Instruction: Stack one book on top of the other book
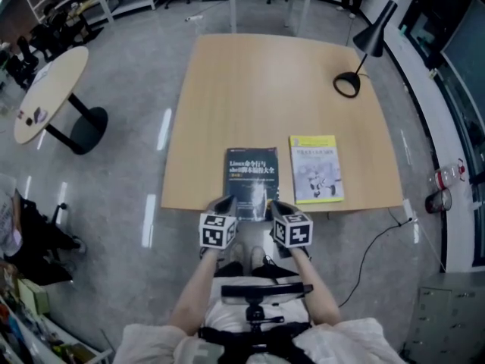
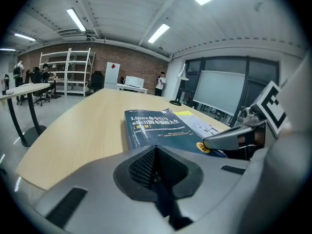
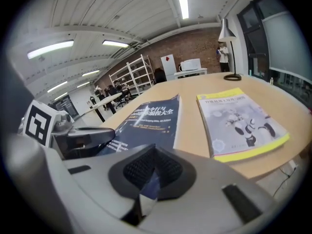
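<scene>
Although both grippers are placed at the near edge of the dark book (image 1: pixel 252 179), no lifting is seen yet, so the step in hand is judged to be the approach for taking it. The dark book lies flat near the front edge of the table (image 1: pixel 265 82). The yellow book (image 1: pixel 316 170) lies flat just beside it on the right, with a narrow strip of bare wood between them.

The left gripper (image 1: pixel 222 203) is clenched with nothing between its jaws, and its tip is held at the book's near left corner. The right gripper (image 1: pixel 282 207) is clenched as well, at the near right corner. A thin blue and white sliver is seen in its slit, but whether the cover is pinched there cannot be decided.

For the next move, a firm hold on the dark book's edge is probably needed first. The jaws would have to be opened and closed on it before it is carried onto the yellow book and squared with it.
</scene>
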`<action>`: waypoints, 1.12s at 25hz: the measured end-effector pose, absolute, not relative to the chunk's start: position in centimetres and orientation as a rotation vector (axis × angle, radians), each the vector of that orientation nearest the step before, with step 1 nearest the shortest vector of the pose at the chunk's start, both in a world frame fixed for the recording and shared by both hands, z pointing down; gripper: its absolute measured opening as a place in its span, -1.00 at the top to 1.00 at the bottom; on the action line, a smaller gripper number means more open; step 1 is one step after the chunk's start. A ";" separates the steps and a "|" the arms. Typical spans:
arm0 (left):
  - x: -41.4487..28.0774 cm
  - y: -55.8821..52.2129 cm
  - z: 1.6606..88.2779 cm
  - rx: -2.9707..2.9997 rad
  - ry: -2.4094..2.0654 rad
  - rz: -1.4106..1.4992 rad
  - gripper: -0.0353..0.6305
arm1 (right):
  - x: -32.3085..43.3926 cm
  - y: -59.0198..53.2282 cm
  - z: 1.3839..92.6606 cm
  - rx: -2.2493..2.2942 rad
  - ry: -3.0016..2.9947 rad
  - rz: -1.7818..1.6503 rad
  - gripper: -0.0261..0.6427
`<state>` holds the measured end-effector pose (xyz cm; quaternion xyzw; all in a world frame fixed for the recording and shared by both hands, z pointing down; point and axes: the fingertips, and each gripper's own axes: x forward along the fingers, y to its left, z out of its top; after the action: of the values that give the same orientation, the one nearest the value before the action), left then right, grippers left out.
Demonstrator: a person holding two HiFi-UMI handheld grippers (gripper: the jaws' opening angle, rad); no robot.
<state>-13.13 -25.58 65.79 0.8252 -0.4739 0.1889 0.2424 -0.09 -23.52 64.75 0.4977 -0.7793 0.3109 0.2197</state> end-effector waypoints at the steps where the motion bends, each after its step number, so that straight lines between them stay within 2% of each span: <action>1: -13.2 -25.1 65.9 2.252 -1.297 0.509 0.88 | -0.1 -22.9 64.8 1.376 -2.158 0.875 0.90; 7: -13.4 -23.6 66.1 2.236 -1.291 0.461 0.88 | -0.4 -20.9 64.8 1.337 -2.215 0.951 0.90; 13: -16.4 -22.7 63.7 2.195 -1.399 0.304 0.88 | 1.7 -20.0 63.9 1.394 -2.223 0.953 0.89; 14: -16.7 -22.5 63.5 2.179 -1.397 0.269 0.88 | 1.8 -20.0 63.9 1.399 -2.228 0.976 0.84; 16: -17.0 -21.9 63.7 2.136 -1.358 0.207 0.88 | 1.7 -19.7 64.2 1.389 -2.235 1.046 0.52; 18: -16.9 -21.0 64.4 2.100 -1.307 0.186 0.88 | 1.6 -19.4 64.8 1.386 -2.231 1.129 0.30; 21: -16.9 -19.9 65.8 2.007 -1.221 0.146 0.38 | 1.4 -19.1 65.3 1.371 -2.216 1.226 0.22; 28: -15.6 -18.6 67.4 1.918 -1.066 0.145 0.32 | 0.9 -18.8 66.6 1.304 -2.195 1.357 0.22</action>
<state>-15.63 -18.64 67.40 0.7770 -0.4320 0.0589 0.4541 0.92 -18.78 66.58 0.4475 -0.7533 0.4656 0.1247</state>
